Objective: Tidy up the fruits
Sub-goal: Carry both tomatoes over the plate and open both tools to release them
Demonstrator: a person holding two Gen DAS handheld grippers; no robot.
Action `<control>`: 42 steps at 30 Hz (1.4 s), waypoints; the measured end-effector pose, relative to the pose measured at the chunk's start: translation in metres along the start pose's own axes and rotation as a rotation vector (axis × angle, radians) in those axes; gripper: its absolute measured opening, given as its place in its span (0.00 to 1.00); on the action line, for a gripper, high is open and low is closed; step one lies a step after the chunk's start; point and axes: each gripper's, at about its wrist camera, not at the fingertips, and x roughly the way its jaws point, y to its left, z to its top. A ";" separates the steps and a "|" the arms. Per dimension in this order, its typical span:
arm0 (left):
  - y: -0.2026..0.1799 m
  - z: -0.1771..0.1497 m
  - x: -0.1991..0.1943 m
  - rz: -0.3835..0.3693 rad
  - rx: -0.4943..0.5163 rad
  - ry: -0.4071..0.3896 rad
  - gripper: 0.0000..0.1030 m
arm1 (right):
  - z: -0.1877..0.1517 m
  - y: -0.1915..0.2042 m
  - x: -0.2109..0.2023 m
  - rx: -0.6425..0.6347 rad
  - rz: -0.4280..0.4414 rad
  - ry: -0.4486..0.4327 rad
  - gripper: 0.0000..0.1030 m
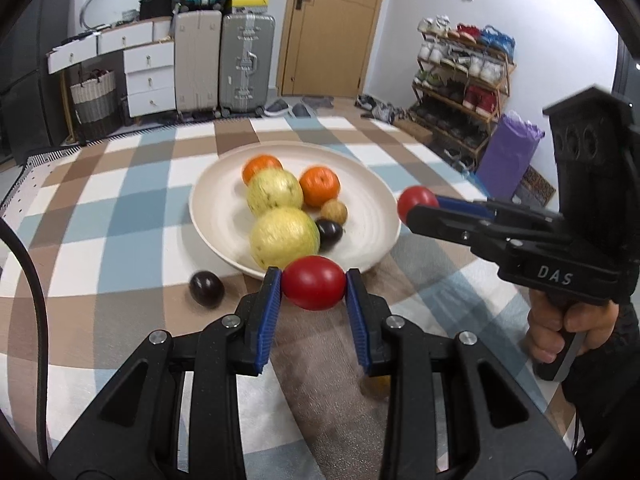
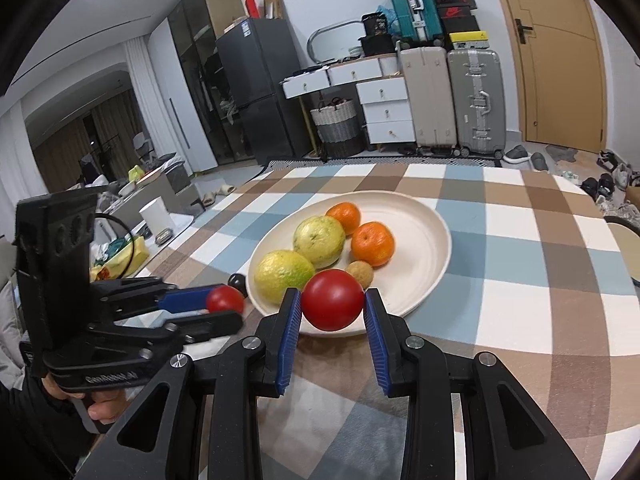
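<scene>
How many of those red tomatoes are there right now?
2. One tomato is clamped in the left gripper; the other tomato is clamped in the right gripper. More may be hidden.

Left wrist view: close, angled down along own fingers, faces door, plate [image 1: 372, 216] frame centre; right wrist view: same tilt, from further right, plate [image 2: 432, 248] centre; both share plate, checked cloth [image 1: 120, 216], suitcases upper frame.

White walls, wood door [image 1: 332, 28], suitcases [image 1: 224, 64] by drawers [image 1: 148, 76], shoe rack [image 1: 460, 80] rt.
</scene>
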 end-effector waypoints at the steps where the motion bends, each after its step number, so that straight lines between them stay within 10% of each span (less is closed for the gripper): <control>1: 0.001 0.001 -0.003 0.001 -0.007 -0.012 0.28 | 0.001 -0.002 -0.001 0.010 -0.005 -0.006 0.32; 42: 0.063 0.049 0.037 0.160 -0.101 -0.069 0.28 | 0.035 -0.040 0.023 0.082 -0.140 -0.011 0.32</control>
